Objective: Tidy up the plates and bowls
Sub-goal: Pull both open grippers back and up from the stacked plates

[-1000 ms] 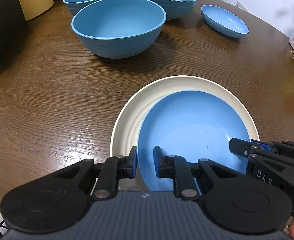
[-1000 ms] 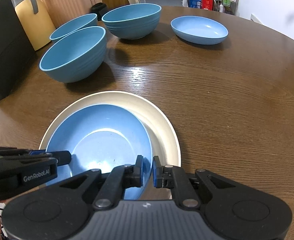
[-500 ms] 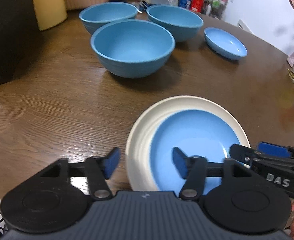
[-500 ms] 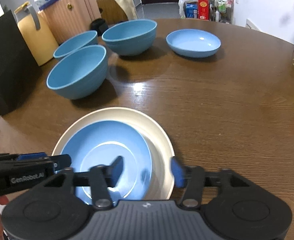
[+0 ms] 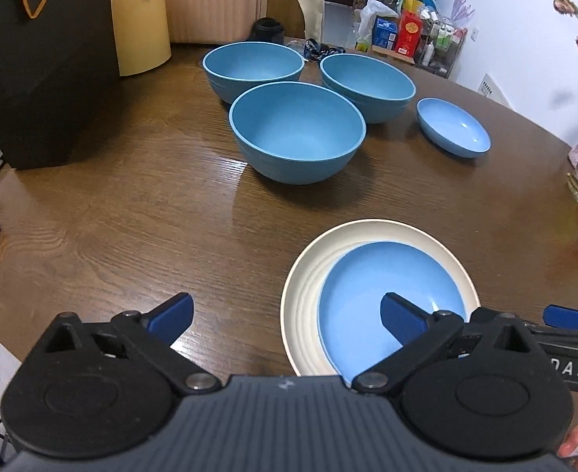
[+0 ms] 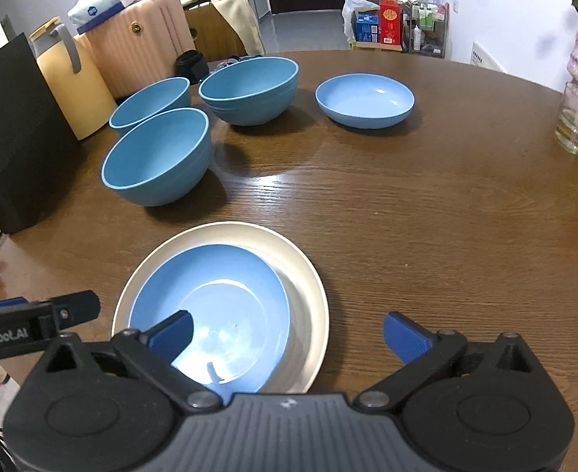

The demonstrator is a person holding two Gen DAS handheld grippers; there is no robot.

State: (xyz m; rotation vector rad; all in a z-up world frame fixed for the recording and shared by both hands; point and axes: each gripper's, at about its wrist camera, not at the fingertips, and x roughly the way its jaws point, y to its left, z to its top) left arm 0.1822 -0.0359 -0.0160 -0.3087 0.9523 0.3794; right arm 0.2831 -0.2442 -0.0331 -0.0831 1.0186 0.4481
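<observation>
A light blue plate (image 5: pixel 391 271) (image 6: pixel 218 283) lies inside a wider cream plate (image 5: pixel 300 295) (image 6: pixel 304 295) on the brown table, near its front edge. My left gripper (image 5: pixel 287 314) hovers over the plates' left side, its jaws opening wide and gripping nothing. My right gripper (image 6: pixel 289 332) hovers over their right side, its jaws also opening and gripping nothing. Farther back stand three deep blue bowls: a near one (image 5: pixel 297 133) (image 6: pixel 155 157) and two behind it (image 5: pixel 253 63) (image 5: pixel 367 78). A shallow blue dish (image 5: pixel 452 126) (image 6: pixel 363 98) sits to their right.
A black bag (image 5: pixel 45 59), a yellow jug (image 5: pixel 139 19) and a pink suitcase (image 6: pixel 139 39) line the far left. A glass vase (image 6: pixel 574 118) stands at the right edge. Bare wood (image 6: pixel 426 216) lies between the plates and the dish.
Both grippers were shut on the blue plate's rim; they have let go, spread wide and lifted back. The blue plate now rests in the cream plate.
</observation>
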